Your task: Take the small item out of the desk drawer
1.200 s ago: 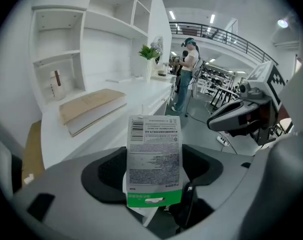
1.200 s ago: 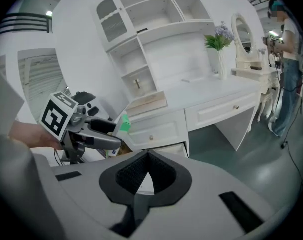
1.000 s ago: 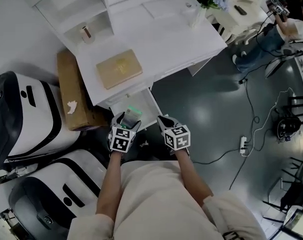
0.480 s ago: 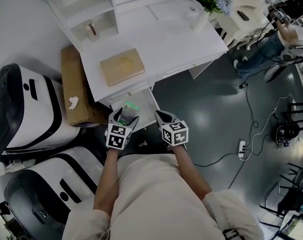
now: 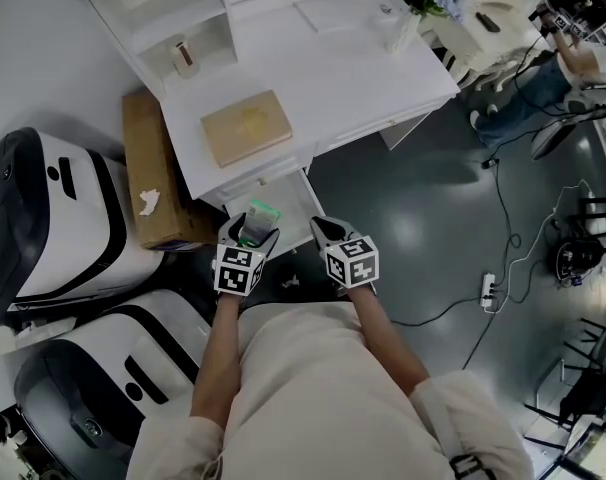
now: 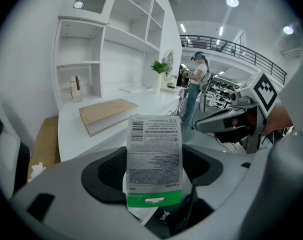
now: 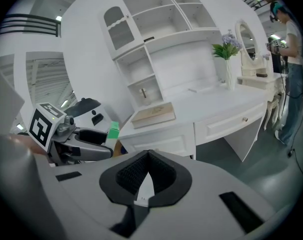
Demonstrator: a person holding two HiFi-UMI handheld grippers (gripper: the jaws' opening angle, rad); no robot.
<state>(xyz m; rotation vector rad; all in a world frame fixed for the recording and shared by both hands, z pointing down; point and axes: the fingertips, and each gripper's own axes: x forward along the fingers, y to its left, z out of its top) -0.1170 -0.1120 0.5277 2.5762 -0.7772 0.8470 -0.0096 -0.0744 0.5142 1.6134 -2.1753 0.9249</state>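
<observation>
A small white packet with a green strip (image 5: 261, 214) stands upright between the jaws of my left gripper (image 5: 251, 230), just above the open white desk drawer (image 5: 295, 200). In the left gripper view the packet (image 6: 154, 154) fills the middle, printed side toward the camera, and the left gripper (image 6: 154, 168) is shut on its lower part. My right gripper (image 5: 321, 230) hangs beside it over the drawer's front edge, a short gap away. Its jaws (image 7: 148, 159) are shut with nothing held. From the right gripper view the left gripper (image 7: 86, 136) shows with the packet's green edge (image 7: 113, 132).
The white desk (image 5: 323, 78) carries a tan book (image 5: 246, 128) and a vase of flowers (image 5: 413, 3). A cardboard box (image 5: 153, 183) stands left of the drawer, with white and black machines (image 5: 43, 228) beyond. A person (image 5: 573, 63) stands far right; a cable and power strip (image 5: 486, 288) lie on the floor.
Both grippers have stayed nearly in place. The left gripper keeps hold of the packet over the drawer; only the head view has shifted slightly.
</observation>
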